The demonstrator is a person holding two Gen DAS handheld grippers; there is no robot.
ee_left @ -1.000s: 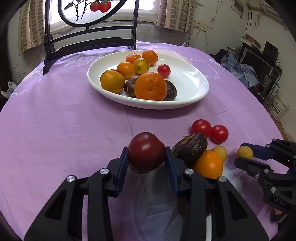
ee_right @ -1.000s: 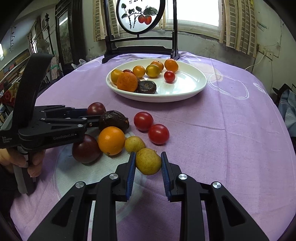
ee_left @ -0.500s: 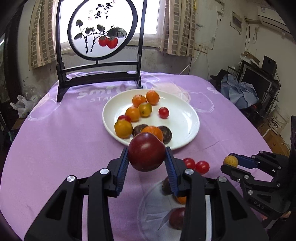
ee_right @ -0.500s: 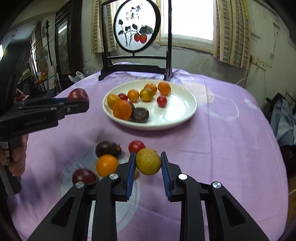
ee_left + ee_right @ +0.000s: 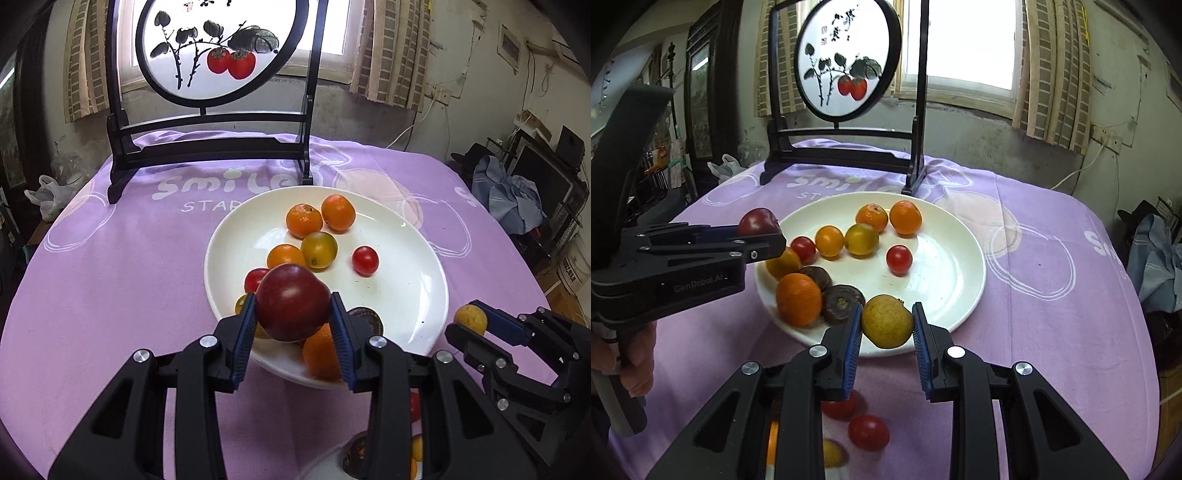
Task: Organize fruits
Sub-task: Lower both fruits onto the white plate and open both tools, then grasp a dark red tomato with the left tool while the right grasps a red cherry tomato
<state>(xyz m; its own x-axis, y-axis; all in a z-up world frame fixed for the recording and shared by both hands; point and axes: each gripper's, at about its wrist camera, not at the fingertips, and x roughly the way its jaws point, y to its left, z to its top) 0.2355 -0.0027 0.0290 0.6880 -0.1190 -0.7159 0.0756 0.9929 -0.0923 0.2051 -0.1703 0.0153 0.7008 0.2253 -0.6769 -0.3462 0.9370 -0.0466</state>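
My left gripper [image 5: 293, 314] is shut on a dark red plum [image 5: 293, 307] and holds it in the air over the near left rim of the white plate [image 5: 417, 291]. The plum also shows in the right wrist view [image 5: 758, 221]. My right gripper [image 5: 886, 325] is shut on a yellow fruit [image 5: 886, 320] and holds it above the plate's near rim [image 5: 956, 273]; the fruit also shows in the left wrist view [image 5: 470, 319]. The plate holds several oranges, cherry tomatoes and dark fruits.
A black-framed round painted screen [image 5: 210, 55] stands on the purple tablecloth [image 5: 110, 266] behind the plate. Two red tomatoes [image 5: 868, 432] and other loose fruits lie on the cloth below my right gripper. Clutter sits off the table at the right.
Both grippers have lifted their fruits off the cloth and carried them forward to the plate. The loose fruit pile now lies behind and below the fingers.
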